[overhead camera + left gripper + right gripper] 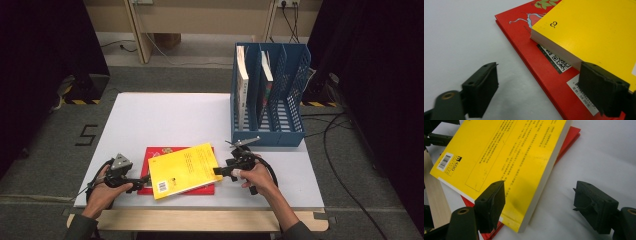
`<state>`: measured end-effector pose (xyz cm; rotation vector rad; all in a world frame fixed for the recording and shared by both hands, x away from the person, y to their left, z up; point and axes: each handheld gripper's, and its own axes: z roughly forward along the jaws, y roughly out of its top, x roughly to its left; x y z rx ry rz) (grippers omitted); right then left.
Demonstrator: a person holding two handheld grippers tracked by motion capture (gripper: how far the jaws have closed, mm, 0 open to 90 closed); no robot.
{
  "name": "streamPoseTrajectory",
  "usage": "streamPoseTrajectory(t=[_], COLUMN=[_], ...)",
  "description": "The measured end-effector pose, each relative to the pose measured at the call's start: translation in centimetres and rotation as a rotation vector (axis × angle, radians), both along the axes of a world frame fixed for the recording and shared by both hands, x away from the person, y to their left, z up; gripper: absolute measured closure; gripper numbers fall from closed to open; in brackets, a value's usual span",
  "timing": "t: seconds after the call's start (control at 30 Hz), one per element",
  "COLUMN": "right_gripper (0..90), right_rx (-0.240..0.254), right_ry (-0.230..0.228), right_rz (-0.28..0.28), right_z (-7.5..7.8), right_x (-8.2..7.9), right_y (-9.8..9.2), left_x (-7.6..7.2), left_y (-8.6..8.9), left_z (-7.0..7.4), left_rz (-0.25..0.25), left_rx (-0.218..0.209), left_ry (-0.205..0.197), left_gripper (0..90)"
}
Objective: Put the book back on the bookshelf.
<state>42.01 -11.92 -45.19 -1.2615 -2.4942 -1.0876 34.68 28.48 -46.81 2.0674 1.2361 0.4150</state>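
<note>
Left gripper (141,182): held at the left edge of the books; jaws spread wide, one over the bare table, the other against the yellow book's near corner, nothing clamped.
Right gripper (218,171): held at the yellow book's right edge; jaws spread wide, one above the cover, the other over the table, the edge between them without being pinched.
Yellow book (185,170): laid flat and skewed on the red book, back cover and barcode up, near the table's front edge.
Red book (156,152): flat on the table, partly covered.
Table (165,117): white top, wooden front strip.
File rack (285,132): blue, at the far right, two books stood upright inside.
</note>
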Motion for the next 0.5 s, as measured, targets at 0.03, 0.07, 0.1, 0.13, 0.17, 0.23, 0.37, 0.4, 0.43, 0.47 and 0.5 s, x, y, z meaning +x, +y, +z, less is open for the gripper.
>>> streamPoseTrajectory(t=[0.03, 0.07, 0.1, 0.13, 0.17, 0.23, 0.37, 0.4, 0.43, 0.47, 0.5], right_gripper=[26.4, 26.5, 26.6, 26.7, 26.7, 27.6, 28.4, 28.7, 28.8, 28.8, 28.7], right_rx=[0.005, 0.007, 0.009, 0.009, 0.011, 0.033, 0.043, 0.048, 0.058, 0.063, 0.062], right_ry=[0.001, 0.008, 0.008, 0.007, 0.013, 0.025, 0.039, 0.039, 0.044, 0.048, 0.047], right_rz=[0.005, 0.003, 0.004, 0.004, 0.005, -0.001, -0.007, -0.008, -0.017, -0.023, -0.022], right_z=[-0.1, -0.2, -0.3, -0.4, -0.5, -0.8, -1.1, -1.2, -1.2, -1.3, -1.3], right_x=[0.1, 0.1, 0.2, 0.3, 0.4, 0.6, 0.9, 1.0, 1.0, 1.0, 1.1], right_y=[0.2, 0.3, 0.5, 0.7, 0.8, 1.1, 1.4, 1.3, 1.3, 1.3, 1.3], left_x=[0.0, -0.1, -0.1, -0.1, -0.1, -0.2, -0.1, 0.0, 0.0, 0.0, 0.0], left_y=[0.0, -0.1, -0.1, -0.2, -0.4, -1.1, -1.6, -1.5, -1.4, -1.4, -1.5], left_z=[0.0, 0.0, 0.0, 0.0, 0.0, 0.1, 0.2, 0.1, 0.0, 0.0, 0.0], left_rz=[-0.001, 0.001, 0.002, -0.006, -0.017, -0.035, -0.050, -0.044, -0.036, -0.032, -0.031], left_rx=[0.004, 0.002, -0.003, -0.013, -0.028, -0.026, 0.013, -0.006, -0.013, -0.016, -0.012], left_ry=[-0.002, -0.001, -0.002, 0.001, 0.003, 0.002, -0.007, -0.002, 0.005, 0.004, 0.005], left_gripper=[15.5, 16.1, 16.5, 17.7, 20.8, 24.5, 19.5, 18.5, 17.7, 16.5, 16.2])
